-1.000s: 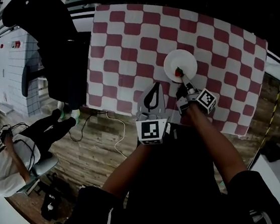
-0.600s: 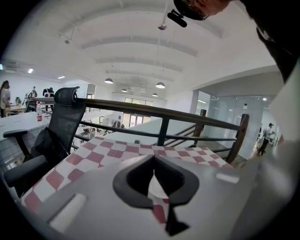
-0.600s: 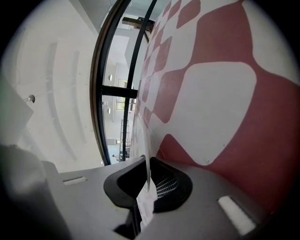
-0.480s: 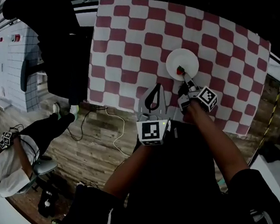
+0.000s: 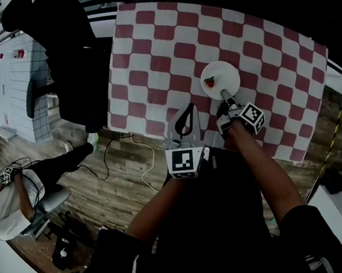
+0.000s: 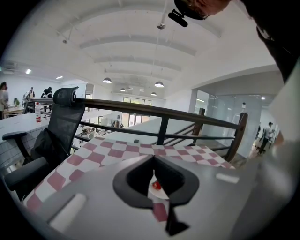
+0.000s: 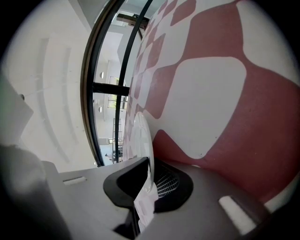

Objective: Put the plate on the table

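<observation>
- Plate (image 5: pixel 225 72) is white and round, over the red and white checked cloth on the counter (image 5: pixel 159 41), toward the near right part of it.
- Right tongs (image 5: pixel 223 99) are clamped on the plate's near rim. In the right gripper view the rim runs edge-on straight down into the tongs, with both sides closed on it.
- From that same view the plate sits very close to the cloth, but honestly I can't tell if the bottom is touching it or just a hair above.
- There's a small red thing (image 5: pixel 210 82) on the plate, over on its left side. Too small to say what it is.
- Left tongs (image 5: pixel 189 107) are closed with the tips together and nothing in them. They hang over the near edge of the counter, just left of the plate and not touching it.
- In the left gripper view you can peek through the opening behind the tips and see a slice of the plate with the red thing on it.
- Each gripper's marker cube is toward the person, the left cube (image 5: pixel 183 162) over the wooden floor (image 5: pixel 115 189), the right cube (image 5: pixel 252 118) over the cloth.
- A black office chair (image 6: pixel 61 122) is at the counter's left side, with a dark railing (image 6: pixel 164 117) behind the far edge.
- A white cable (image 5: pixel 142 164) lies on the floor near the counter, and someone in a white top (image 5: pixel 6 205) is sitting off at the lower left.
</observation>
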Demonstrator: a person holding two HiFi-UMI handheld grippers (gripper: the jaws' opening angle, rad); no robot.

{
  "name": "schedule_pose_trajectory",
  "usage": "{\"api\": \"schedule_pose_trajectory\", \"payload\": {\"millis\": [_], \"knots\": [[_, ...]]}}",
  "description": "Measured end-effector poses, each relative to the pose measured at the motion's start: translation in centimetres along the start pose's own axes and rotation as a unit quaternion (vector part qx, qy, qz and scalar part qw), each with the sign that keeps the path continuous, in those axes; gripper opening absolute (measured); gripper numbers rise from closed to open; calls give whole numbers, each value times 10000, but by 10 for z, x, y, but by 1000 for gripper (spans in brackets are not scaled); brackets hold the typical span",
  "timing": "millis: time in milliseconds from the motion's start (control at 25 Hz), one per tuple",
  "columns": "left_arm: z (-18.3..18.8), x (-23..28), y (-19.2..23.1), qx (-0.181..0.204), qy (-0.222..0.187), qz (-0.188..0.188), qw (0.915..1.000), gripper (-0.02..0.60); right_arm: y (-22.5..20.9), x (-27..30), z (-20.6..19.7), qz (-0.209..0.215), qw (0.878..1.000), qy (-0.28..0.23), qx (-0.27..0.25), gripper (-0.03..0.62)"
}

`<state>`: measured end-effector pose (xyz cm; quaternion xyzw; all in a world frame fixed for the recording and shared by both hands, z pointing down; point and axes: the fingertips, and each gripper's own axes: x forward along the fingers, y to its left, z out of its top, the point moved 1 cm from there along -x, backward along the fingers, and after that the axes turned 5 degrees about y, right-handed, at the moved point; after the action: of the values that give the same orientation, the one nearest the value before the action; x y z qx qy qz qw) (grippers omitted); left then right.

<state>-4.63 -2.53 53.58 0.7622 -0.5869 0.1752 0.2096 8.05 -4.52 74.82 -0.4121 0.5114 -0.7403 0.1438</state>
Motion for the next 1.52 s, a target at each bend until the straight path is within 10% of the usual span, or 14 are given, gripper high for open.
{"api": "schedule_pose_trajectory", "payload": {"millis": [840,1520], "knots": [[0,-4,-4,185,-101,-37,9998,9,9,-25,6,-1081,9903,121,-863,287],[5,-43,-13,100,-480,-293,9984,9,68,-82,-41,-194,9878,12,-1545,262]]}}
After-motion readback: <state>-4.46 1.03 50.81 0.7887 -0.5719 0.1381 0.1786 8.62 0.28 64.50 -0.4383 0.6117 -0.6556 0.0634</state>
